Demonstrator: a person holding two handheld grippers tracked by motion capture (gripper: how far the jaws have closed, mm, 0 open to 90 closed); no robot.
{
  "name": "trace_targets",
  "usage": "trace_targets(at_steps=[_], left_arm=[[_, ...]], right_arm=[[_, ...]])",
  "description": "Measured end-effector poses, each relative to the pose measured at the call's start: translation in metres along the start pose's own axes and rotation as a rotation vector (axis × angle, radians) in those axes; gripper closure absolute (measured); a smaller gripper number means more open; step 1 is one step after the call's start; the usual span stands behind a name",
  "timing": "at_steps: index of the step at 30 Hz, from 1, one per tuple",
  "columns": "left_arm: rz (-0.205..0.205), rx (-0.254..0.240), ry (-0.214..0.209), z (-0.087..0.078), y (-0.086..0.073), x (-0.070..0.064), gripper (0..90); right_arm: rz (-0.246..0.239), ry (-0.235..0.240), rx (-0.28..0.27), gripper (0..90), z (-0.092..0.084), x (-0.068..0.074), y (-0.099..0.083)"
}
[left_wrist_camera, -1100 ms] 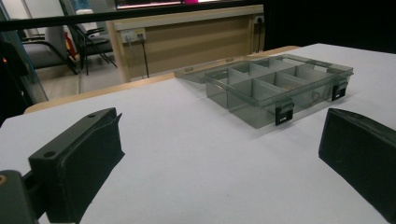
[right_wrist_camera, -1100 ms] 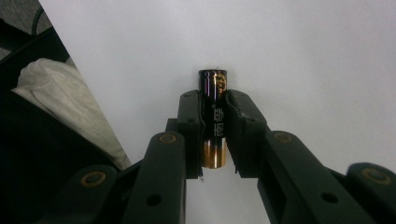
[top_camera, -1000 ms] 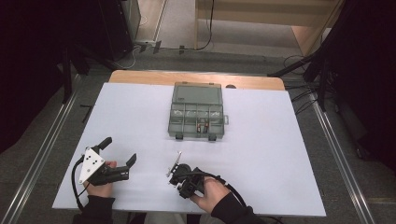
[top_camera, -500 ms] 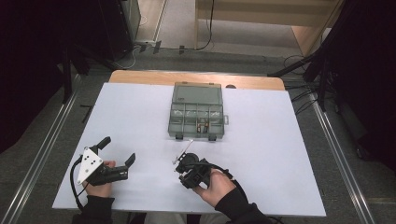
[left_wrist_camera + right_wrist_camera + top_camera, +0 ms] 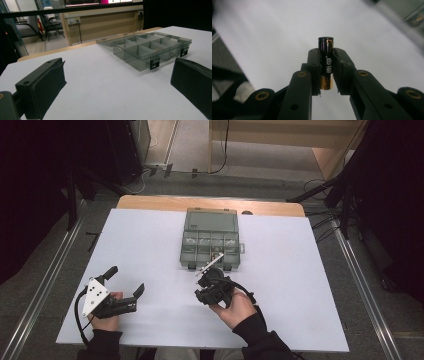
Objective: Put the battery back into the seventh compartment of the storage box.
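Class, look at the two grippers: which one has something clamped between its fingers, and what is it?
The right gripper: its fingers clamp a black and gold battery. The left gripper is open and holds nothing.

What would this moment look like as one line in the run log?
right gripper: shut on battery, near box | left gripper: open, empty, on table | box: lid open

Setting: a lab or office recording room. A white-covered table [image 5: 300, 285] on a wooden top is flanked by metal rails [image 5: 45, 285] on a grey floor. Black curtains [image 5: 35, 195] are hung at both sides of the frame. Office chairs [image 5: 27, 26], wall sockets [image 5: 74, 20] and monitors [image 5: 100, 2] are seen at upper left.
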State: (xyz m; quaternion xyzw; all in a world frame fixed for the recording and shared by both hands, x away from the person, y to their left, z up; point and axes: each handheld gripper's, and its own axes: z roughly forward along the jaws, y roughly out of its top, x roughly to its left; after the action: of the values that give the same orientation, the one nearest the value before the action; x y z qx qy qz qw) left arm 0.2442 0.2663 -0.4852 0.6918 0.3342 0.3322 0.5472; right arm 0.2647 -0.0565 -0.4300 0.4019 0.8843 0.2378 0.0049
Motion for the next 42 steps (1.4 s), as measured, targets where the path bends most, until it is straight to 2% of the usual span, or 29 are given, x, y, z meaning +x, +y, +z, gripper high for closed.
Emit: trace_targets(at_steps=[1,2,3,5,6,8,13,24,25,33,38,42], left_arm=[[0.0,0.0,0.0,0.0,0.0,0.0,0.0],[0.0,0.0,0.0,0.0,0.0,0.0,0.0],[-0.003,-0.002,0.002,0.0,0.0,0.0,0.0],[-0.002,-0.003,0.001,0.0,0.0,0.0,0.0],[0.0,-0.001,0.001,0.0,0.0,0.0,0.0],[0.003,0.003,0.0,0.0,0.0,0.0,0.0],[0.004,0.002,0.0,0.001,0.0,-0.001,0.0],[0.014,0.003,0.0,0.0,-0.001,-0.003,0.0],[0.02,0.002,-0.001,0.0,0.0,-0.004,0.0],[0.024,-0.002,0.0,-0.001,0.0,-0.004,0.0],[0.02,-0.001,0.002,-0.002,0.0,-0.005,0.0],[0.021,-0.004,0.0,-0.002,0.0,-0.005,0.0]], right_arm=[[0.017,-0.005,-0.026,77.8,-0.002,-0.002,0.0],[0.017,-0.005,-0.026,77.8,-0.002,-0.002,0.0],[0.049,-0.005,-0.076,77.8,-0.005,-0.008,-0.001],[0.054,-0.006,-0.085,77.8,-0.005,-0.009,-0.001],[0.089,0.006,-0.129,77.8,-0.007,-0.015,-0.002],[0.108,0.015,-0.16,77.8,-0.009,-0.02,-0.004],[0.157,0.041,-0.212,77.8,-0.012,-0.03,-0.005],[0.245,0.062,-0.314,77.7,-0.016,-0.046,-0.004],[0.268,0.075,-0.346,77.8,-0.016,-0.05,-0.004],[0.325,0.058,-0.406,77.8,-0.011,-0.061,-0.003],[0.372,0.025,-0.453,77.8,-0.008,-0.067,0.0],[0.406,0.02,-0.447,77.7,0.001,-0.076,0.004]])
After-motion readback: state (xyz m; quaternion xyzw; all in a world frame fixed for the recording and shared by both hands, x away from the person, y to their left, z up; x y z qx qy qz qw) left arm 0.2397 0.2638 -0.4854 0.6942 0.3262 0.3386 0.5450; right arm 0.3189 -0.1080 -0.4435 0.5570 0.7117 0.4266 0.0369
